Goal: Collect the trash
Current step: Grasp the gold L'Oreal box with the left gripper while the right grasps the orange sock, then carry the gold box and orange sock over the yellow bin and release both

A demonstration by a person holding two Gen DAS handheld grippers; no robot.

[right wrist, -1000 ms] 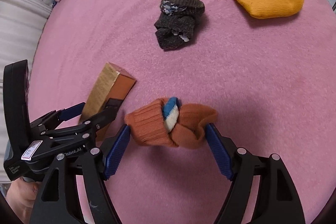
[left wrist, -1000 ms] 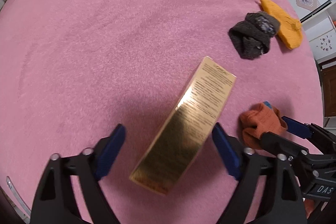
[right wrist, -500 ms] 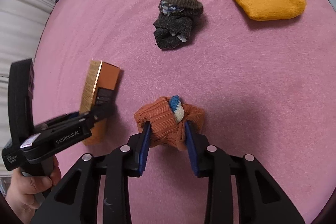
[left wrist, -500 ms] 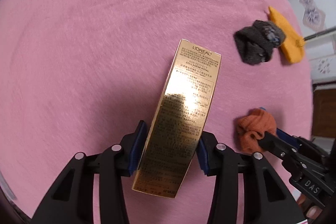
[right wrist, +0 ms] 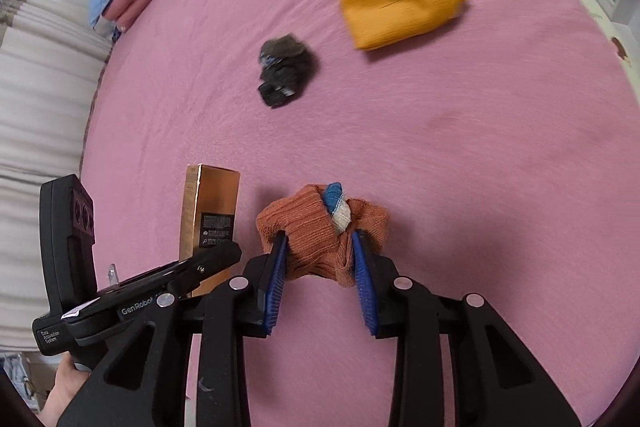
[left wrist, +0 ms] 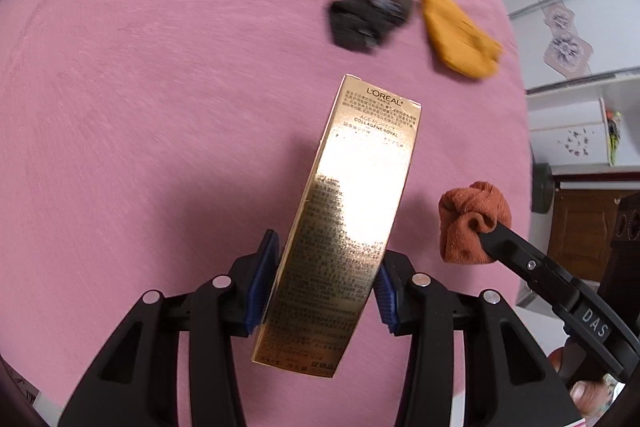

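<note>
Bright, even daylight; glare flares on the gold carton [left wrist: 352,211], distant socks [left wrist: 370,19] streak with motion blur, fisheye corners vignette black.

Gold box [left wrist: 352,223]: glossy foil-faced card, mirror-smooth, throwing back a bright glare patch over fine black print. Rust sock bundle [right wrist: 320,227] is showing a ribbed matt knit; the dark sock ball [right wrist: 286,69] and orange cloth [right wrist: 400,7] are reading as matt fabric too, blurred. Pink blanket [left wrist: 160,107] is looking soft, fuzzy, non-reflective; the blue pads [right wrist: 276,283] are showing ridged rubbery faces on black matt plastic.
</note>
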